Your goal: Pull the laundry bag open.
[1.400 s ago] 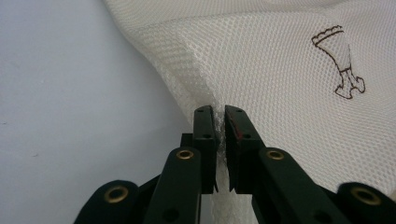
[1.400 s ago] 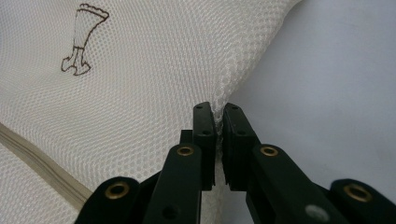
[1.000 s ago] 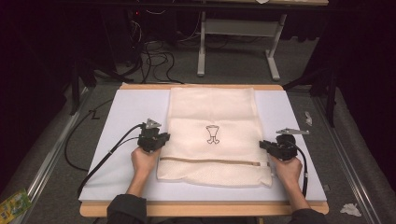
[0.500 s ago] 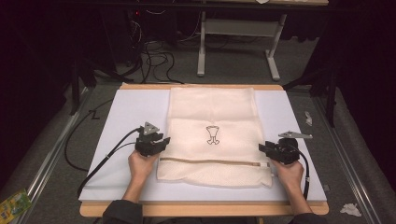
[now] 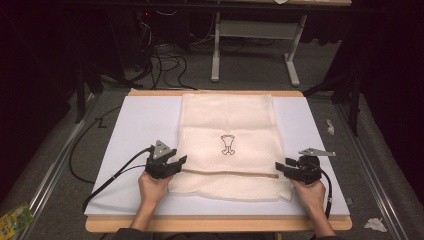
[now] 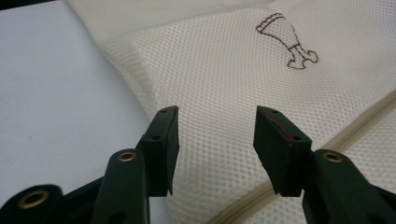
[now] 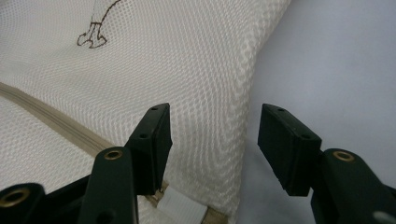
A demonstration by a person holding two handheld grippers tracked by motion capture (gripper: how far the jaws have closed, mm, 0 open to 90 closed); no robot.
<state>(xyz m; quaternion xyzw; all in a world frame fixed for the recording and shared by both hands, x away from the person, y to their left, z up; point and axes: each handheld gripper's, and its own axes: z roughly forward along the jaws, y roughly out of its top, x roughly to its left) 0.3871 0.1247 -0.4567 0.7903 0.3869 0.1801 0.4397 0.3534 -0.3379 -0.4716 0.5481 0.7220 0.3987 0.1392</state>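
Observation:
A cream mesh bag (image 5: 227, 120) lies folded on the white board (image 5: 145, 120), with a small brown motif (image 5: 228, 145) and a tan zipper (image 5: 225, 173) across its near part. My left gripper (image 5: 181, 161) sits at the bag's left edge by the zipper end. Its jaws have just been opening and stand apart over the mesh (image 6: 224, 70), gripping nothing. My right gripper (image 5: 280, 167) is at the bag's right edge. Its jaws have also just been opening and straddle the bag's side fold (image 7: 233, 93) without pressing on it. The zipper (image 7: 51, 119) runs off to its left.
The board rests on a wooden table (image 5: 215, 225). Beyond the far edge are a metal table frame (image 5: 255, 30) and floor cables (image 5: 160, 60). A green packet (image 5: 15, 217) and crumpled paper (image 5: 375, 225) lie on the floor.
Both grippers have let go of the bag's sides and opened. Each has drawn back slightly toward the person. The bag lies where it was.

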